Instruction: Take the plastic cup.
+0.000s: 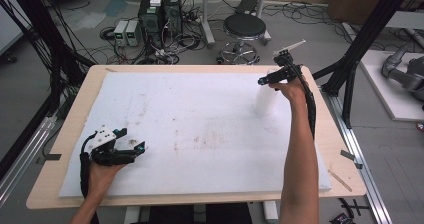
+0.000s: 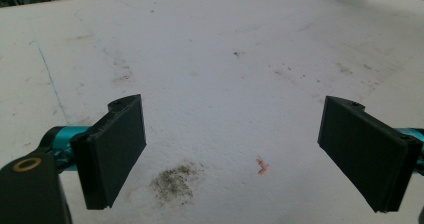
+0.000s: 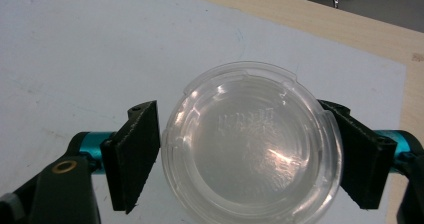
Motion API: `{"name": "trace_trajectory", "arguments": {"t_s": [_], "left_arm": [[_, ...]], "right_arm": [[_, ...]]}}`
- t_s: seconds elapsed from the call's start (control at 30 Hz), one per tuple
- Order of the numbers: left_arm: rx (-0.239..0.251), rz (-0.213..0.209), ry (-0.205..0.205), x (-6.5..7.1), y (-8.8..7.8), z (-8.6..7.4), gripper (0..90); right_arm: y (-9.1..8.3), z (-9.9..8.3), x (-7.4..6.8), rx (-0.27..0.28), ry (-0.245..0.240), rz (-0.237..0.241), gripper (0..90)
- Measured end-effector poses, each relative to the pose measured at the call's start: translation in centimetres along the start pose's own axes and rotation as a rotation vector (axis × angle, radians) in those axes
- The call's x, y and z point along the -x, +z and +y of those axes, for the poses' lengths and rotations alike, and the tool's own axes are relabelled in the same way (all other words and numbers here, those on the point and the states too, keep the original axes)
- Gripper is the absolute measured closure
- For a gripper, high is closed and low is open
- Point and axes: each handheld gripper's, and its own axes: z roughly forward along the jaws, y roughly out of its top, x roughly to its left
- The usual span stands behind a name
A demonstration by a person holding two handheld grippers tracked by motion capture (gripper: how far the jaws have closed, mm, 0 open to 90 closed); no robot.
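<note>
Jaws of my right gripper bracket the clear plastic container from above, standing at the far right of the white foam board. The right pad looks to touch the lid rim; the left seems just shy of it, though I cannot be sure. My left gripper rests wide open and empty near the board's front left, over a dark smudge.
</note>
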Motion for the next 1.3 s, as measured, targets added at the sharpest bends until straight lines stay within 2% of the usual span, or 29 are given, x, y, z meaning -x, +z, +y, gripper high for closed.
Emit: {"name": "trace_trajectory", "arguments": {"t_s": [0.33, 0.57, 1.3], "left_arm": [[-0.001, -0.006, -0.004, -0.06, 0.01, 0.0, 11.7], [-0.001, -0.005, -0.007, -0.07, 0.01, 0.0, 11.7], [-0.004, -0.006, -0.004, -0.06, 0.06, 0.02, 11.7]], "right_arm": [[0.16, -0.01, 0.07, -0.009, 0.012, 0.008, 26.4], [0.43, -0.02, 0.02, -0.016, 0.02, 0.008, 35.5], [0.21, 0.07, 0.01, -0.005, 0.015, 0.008, 37.2]]}}
